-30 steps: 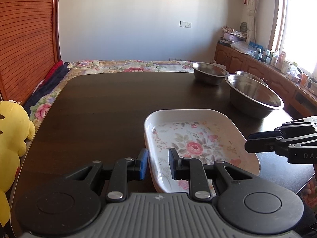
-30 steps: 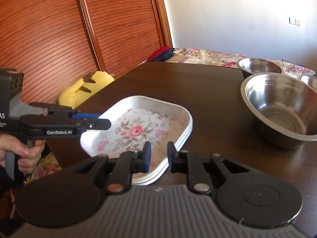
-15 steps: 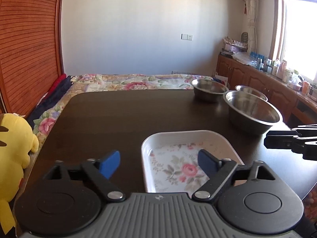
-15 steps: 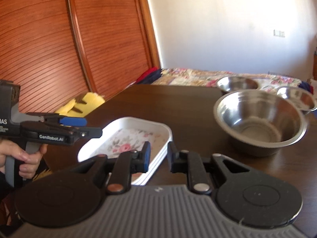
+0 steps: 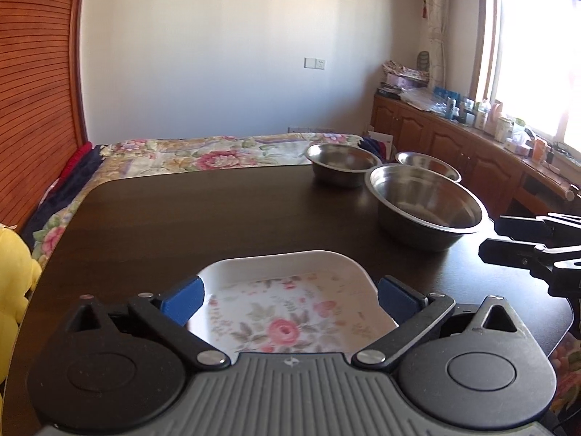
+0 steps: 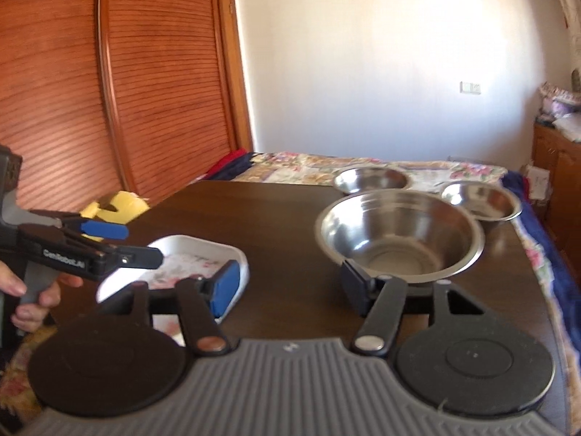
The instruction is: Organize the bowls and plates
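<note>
The floral plate [image 5: 287, 312] lay on the dark table [image 5: 218, 214], and the three steel bowls [image 5: 426, 205] beyond it were empty. The left gripper [image 5: 288, 296] was opening wide, the right gripper [image 6: 290, 285] was opening too; neither held anything. Only the right wrist view showed a hand [image 6: 34, 299].

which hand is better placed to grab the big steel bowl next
Right. The right tool points at the big steel bowl, its opening jaws empty, one finger just below the near rim. The left tool faces the floral plate, jaws opening, with the bowl off to its side.
</note>
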Demonstrator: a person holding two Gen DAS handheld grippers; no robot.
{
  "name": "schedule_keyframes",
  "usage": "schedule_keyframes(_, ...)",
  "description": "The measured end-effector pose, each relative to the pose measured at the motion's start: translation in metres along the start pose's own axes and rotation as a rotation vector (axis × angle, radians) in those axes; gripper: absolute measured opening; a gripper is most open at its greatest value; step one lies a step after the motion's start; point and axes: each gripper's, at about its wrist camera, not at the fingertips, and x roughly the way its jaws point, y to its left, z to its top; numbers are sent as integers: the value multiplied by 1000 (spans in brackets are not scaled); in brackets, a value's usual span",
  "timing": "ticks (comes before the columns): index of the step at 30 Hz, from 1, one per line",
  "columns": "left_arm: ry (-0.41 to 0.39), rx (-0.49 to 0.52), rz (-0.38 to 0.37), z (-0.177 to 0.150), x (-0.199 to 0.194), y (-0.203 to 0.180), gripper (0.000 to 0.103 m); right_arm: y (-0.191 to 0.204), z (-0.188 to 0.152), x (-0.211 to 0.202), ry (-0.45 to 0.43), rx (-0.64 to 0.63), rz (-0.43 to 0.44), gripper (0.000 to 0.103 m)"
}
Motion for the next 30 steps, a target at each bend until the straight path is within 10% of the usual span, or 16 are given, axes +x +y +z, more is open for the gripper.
schedule_keyframes(30,1,88,-87,30,22,-54,102,-69,-3,-6,-31,95,-110,64)
